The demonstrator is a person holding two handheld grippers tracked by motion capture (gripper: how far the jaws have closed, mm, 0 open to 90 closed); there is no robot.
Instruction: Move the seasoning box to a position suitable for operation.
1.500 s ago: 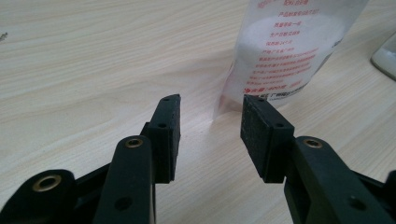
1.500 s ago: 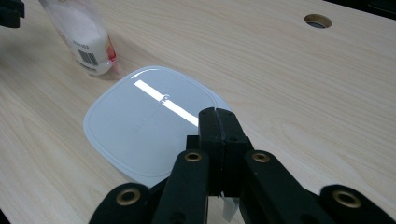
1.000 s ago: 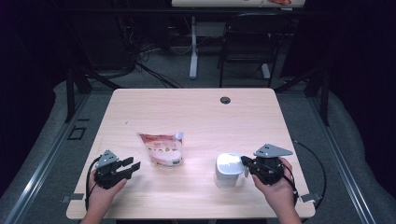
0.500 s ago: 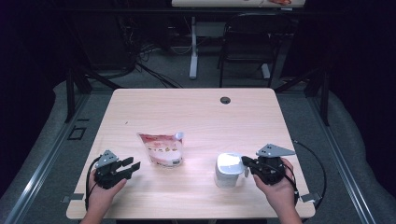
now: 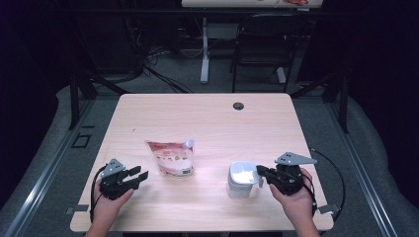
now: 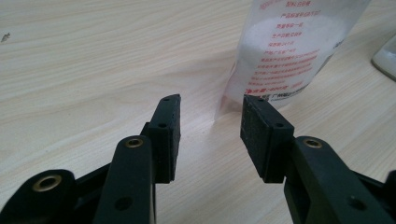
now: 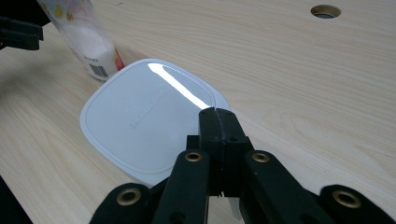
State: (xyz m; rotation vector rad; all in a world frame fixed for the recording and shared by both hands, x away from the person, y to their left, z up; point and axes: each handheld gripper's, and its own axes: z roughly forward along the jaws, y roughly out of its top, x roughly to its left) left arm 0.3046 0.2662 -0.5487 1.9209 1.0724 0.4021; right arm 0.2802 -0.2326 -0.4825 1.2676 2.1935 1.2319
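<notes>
A clear pouch [image 5: 173,158] with red print and white powder stands on the wooden table [image 5: 207,118], left of centre. My left gripper [image 5: 140,174] rests on the table to its left, open and empty. In the left gripper view the pouch [image 6: 289,46] stands just beyond the open left gripper [image 6: 210,112], apart from the pads. A white square container [image 5: 242,178] with a lid sits to the right. My right gripper [image 5: 259,171] is shut beside it. In the right gripper view the right gripper [image 7: 218,114] hovers with its tips over the lid [image 7: 144,121]; the pouch [image 7: 88,42] stands behind.
A round cable hole [image 5: 238,105] lies in the table's far edge, also visible as the hole [image 7: 325,10] in the right gripper view. A dark chair [image 5: 262,44] and desk legs stand beyond the table. The container's rim [image 6: 385,58] shows at the right of the left gripper view.
</notes>
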